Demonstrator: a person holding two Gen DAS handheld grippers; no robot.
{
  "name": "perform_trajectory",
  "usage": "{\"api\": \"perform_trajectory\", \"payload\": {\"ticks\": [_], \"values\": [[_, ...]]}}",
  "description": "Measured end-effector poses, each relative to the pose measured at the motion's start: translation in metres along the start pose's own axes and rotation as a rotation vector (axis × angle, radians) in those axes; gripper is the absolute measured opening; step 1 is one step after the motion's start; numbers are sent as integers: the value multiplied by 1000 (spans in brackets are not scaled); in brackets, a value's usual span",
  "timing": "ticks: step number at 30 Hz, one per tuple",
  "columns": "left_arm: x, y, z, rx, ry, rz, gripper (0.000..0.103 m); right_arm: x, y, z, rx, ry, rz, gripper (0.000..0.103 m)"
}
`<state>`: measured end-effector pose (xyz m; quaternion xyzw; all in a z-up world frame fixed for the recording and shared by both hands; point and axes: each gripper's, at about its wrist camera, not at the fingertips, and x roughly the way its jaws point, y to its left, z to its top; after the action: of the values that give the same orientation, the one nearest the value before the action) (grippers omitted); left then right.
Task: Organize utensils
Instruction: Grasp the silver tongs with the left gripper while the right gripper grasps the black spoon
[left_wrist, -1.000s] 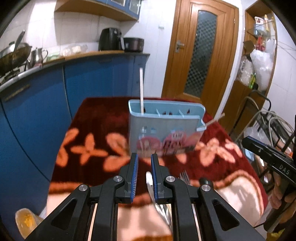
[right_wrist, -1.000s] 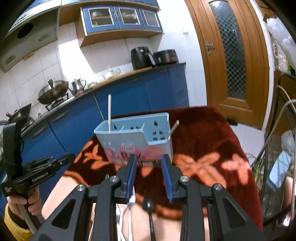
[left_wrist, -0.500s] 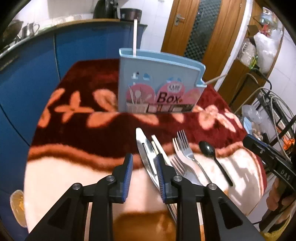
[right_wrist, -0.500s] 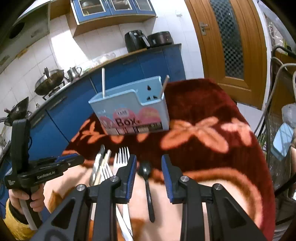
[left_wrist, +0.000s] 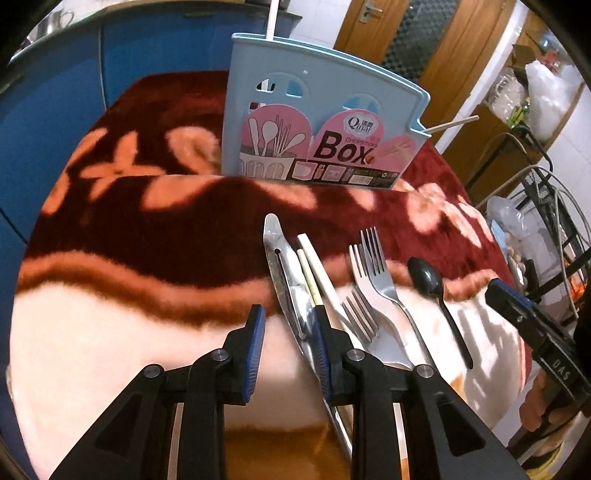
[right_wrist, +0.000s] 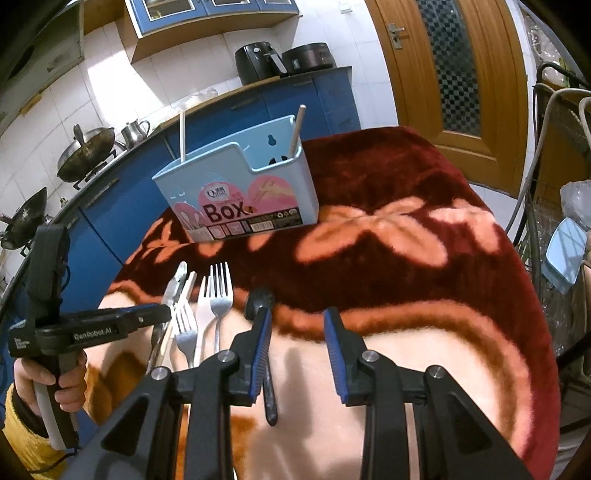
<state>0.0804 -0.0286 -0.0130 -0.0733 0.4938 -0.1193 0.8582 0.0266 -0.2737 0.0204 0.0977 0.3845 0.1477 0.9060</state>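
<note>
Two grippers, both with jaws parted and holding nothing: the left gripper (left_wrist: 286, 319) hangs over the flat steel knife (left_wrist: 286, 273) and pale chopsticks (left_wrist: 314, 266), its jaws just widened and straddling bare blanket, probably lining up a pick; the right gripper (right_wrist: 297, 325) sits beside the black plastic spoon (right_wrist: 260, 299). Steel forks (left_wrist: 373, 269) lie between, all flat on the red floral blanket (left_wrist: 166, 221). The light-blue plastic chopstick box (left_wrist: 317, 122) stands upright beyond, likely their destination.

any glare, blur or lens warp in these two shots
Left wrist view: fisheye bends the blue utensil box and darkens the corners; the knife glints, and the near blanket is washed out. Right wrist view: same warp bows the door; bright patches on the wall tiles.
</note>
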Motion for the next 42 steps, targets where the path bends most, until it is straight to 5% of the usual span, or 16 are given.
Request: {"api": "perform_trajectory", "payload": {"ticks": [5,11,20,33,42], "values": [[4,1,4,-14,-3,-26,25,3,-1,0,-3,12,0,32],[5,7,6,-49,-22,-61,5,6,2,-1,-18,31,-2,32],[-4,15,2,-32,-8,-32,4,20,13,2,-78,132,-3,32],[0,21,2,-52,121,-133,12,48,24,20,-168,365,30,35],[13,14,12,-11,182,-146,12,71,18,36,-76,489,95,40]]}}
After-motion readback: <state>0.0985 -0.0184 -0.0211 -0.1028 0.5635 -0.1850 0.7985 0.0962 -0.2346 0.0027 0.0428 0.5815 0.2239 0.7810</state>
